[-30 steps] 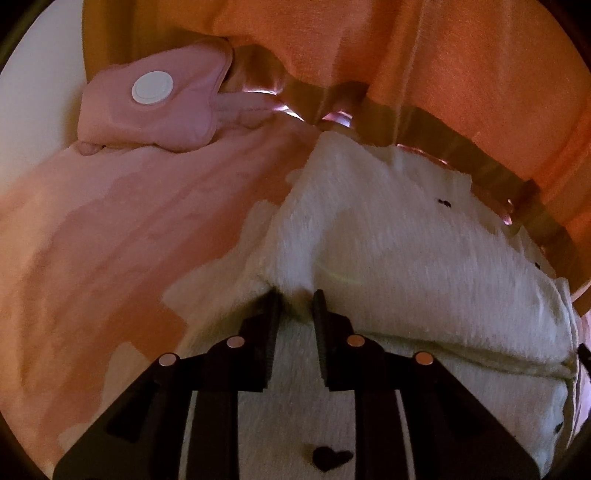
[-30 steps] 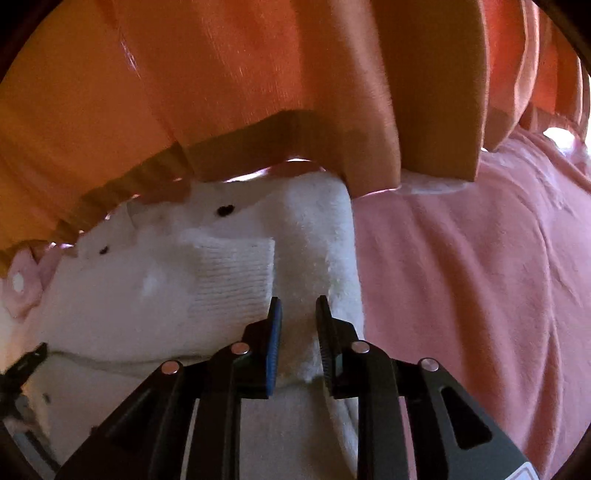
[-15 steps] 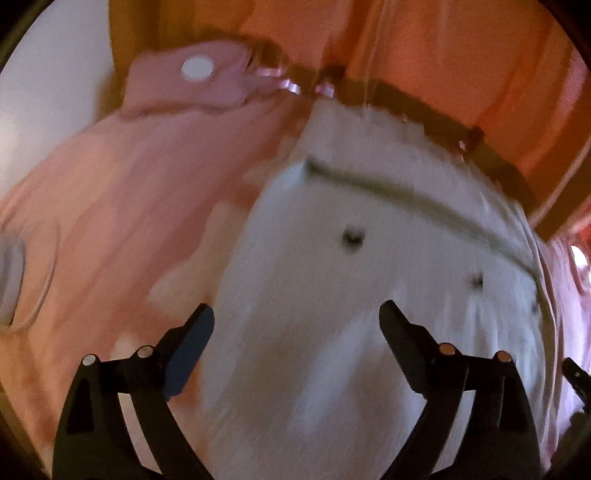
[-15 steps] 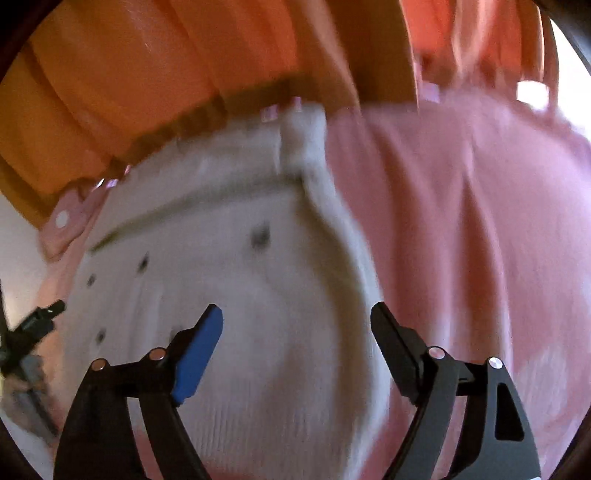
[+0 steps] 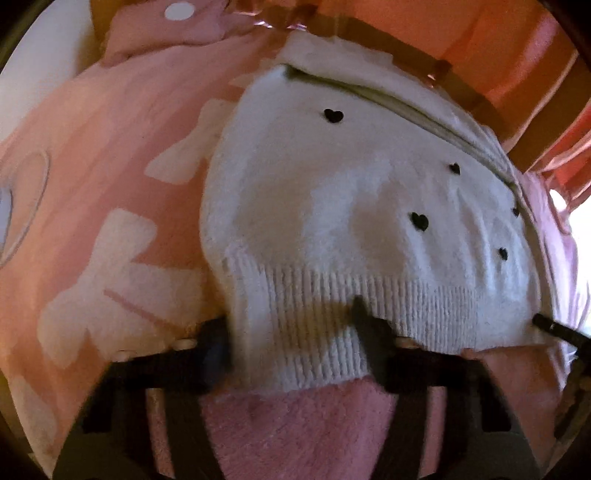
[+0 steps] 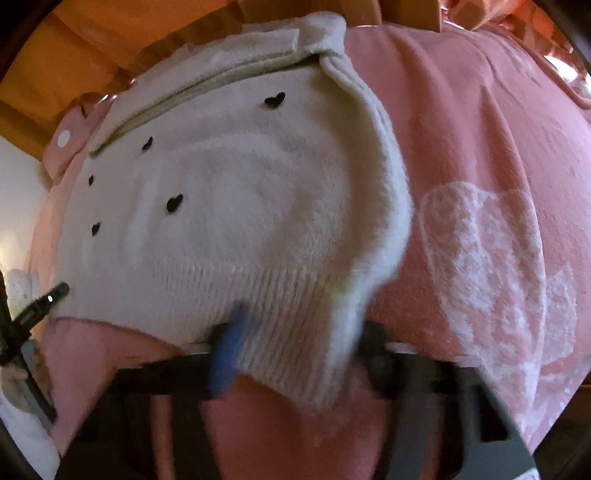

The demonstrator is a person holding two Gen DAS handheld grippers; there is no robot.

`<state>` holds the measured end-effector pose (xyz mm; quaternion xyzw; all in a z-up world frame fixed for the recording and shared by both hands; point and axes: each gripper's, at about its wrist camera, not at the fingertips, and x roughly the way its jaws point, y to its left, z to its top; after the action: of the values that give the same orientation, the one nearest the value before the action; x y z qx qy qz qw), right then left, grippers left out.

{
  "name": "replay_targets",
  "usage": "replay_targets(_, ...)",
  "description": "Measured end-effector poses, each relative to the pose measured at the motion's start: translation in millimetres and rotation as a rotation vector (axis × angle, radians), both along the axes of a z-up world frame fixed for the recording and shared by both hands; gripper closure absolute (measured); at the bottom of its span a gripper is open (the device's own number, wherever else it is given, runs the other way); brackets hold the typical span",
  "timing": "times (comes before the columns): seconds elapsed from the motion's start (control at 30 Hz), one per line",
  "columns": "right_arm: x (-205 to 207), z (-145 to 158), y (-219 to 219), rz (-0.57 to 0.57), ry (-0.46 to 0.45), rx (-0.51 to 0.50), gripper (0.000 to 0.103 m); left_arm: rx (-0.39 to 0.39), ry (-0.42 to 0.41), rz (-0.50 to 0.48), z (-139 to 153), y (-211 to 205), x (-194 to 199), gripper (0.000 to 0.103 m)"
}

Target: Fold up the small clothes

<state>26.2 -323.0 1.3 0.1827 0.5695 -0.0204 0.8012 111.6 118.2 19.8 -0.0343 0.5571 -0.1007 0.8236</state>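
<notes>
Nearest each lens, both claws stand spread wide with their fingers straddling the ribbed hem of the white sweater [image 5: 332, 206], gripping nothing. Left claw [image 5: 291, 336]: one finger lies at the sweater's left hem corner, the other over the ribbing further along; motion blur hides whether they touch the knit. Right claw [image 6: 295, 343]: the blue-padded finger [image 6: 229, 354] sits over the ribbing, and the other finger is partly hidden behind the sweater's right hem corner. Beyond the hem, the sweater lies folded and spread flat, its body dotted with small black hearts, a folded-over layer forming a seam line along its far edge. Beneath and around the sweater spreads a pink blanket [image 5: 110, 155] with pale patterns, including a heart motif [image 6: 491, 258] to the sweater's right. Past the sweater's far left corner rests a pink cloth piece with a white disc [image 5: 179, 10]. Behind the sweater hangs an orange curtain [image 6: 92, 55].
</notes>
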Motion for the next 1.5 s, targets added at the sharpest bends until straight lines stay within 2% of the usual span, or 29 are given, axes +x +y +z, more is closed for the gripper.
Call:
replay_targets(0.03, -0.7, 3.3, 1.5, -0.004, -0.024, 0.011, 0.093, 0.004, -0.008, -0.008, 3.1, -1.7, -1.0, 0.089)
replay_targets(0.07, -5.1, 12.7, 4.5, -0.002, -0.083, 0.026, 0.094, -0.001, -0.023, -0.006, 9.5, -1.9, -2.8, 0.094)
replay_targets(0.23, -29.8, 53.4, 13.4, 0.038, -0.248, -0.036, 0.095, 0.077, -0.145, -0.055, 50.7, -7.7, -24.2, 0.096)
replay_targets(0.33, -45.4, 66.1, 11.5, 0.032, -0.289, -0.059, 0.096, 0.095, -0.194, -0.095, 71.1, -10.5, -39.4, 0.096)
replay_targets(0.53, -73.7, 69.1, -8.4, -0.009, -0.291, -0.039, 0.096, 0.064, -0.209, -0.131, 86.0, -7.6, -67.4, 0.096)
replay_targets(0.7, -127.9, 67.4, -13.9, -0.010, -0.275, -0.006, 0.096, 0.042, -0.178, -0.165, 95.1, -1.0, -114.7, 0.096)
replay_targets(0.8, -170.0, 69.6, -9.9, 0.037, -0.243, -0.001, 0.096, 0.027, -0.136, -0.179, 99.2, 5.6, -155.0, 0.096)
replay_targets(0.93, -218.8, 91.0, -5.0, 0.082, -0.216, 0.011, 0.096, -0.035, -0.074, -0.177, 120.3, 18.6, -207.3, 0.096)
replay_targets(1.0, -229.1, 120.2, -8.1, 0.091, -0.271, 0.025, 0.096, -0.074, -0.087, -0.153, 141.6, 25.8, -215.9, 0.096)
replay_targets(1.07, -222.2, 155.1, -17.8, 0.079, -0.384, 0.029, 0.096, -0.089, -0.140, -0.140, 163.7, 29.9, -205.7, 0.096)
replay_targets(1.1, -209.8, 171.8, -27.9, 0.068, -0.462, 0.052, 0.096, -0.090, -0.199, -0.142, 177.8, 31.0, -190.4, 0.096)
replay_targets(1.17, -175.4, 188.3, -51.4, 0.042, -0.589, 0.089, 0.096, -0.065, -0.303, -0.159, 192.9, 26.7, -146.2, 0.096)
replay_targets(1.23, -128.7, 186.1, -74.9, -0.012, -0.661, 0.131, 0.096, -0.032, -0.365, -0.140, 192.7, 21.5, -97.9, 0.096)
replay_targets(1.33, -38.8, 143.1, -103.8, -0.146, -0.635, 0.240, 0.096, -0.022, -0.361, -0.072, 164.2, 6.8, -3.3, 0.096)
replay_targets(1.37, -6.7, 119.7, -108.6, -0.196, -0.591, 0.251, 0.096, -0.007, -0.337, -0.046, 144.5, -3.1, 33.1, 0.096)
replay_targets(1.4, 23.5, 94.3, -110.1, -0.222, -0.535, 0.265, 0.096, 0.009, -0.323, -0.028, 131.6, -9.0, 52.2, 0.096)
replay_targets(1.5, 79.4, 35.7, -106.1, -0.296, -0.404, 0.242, 0.096, 0.076, -0.259, -0.017, 78.4, -35.5, 107.5, 0.096)
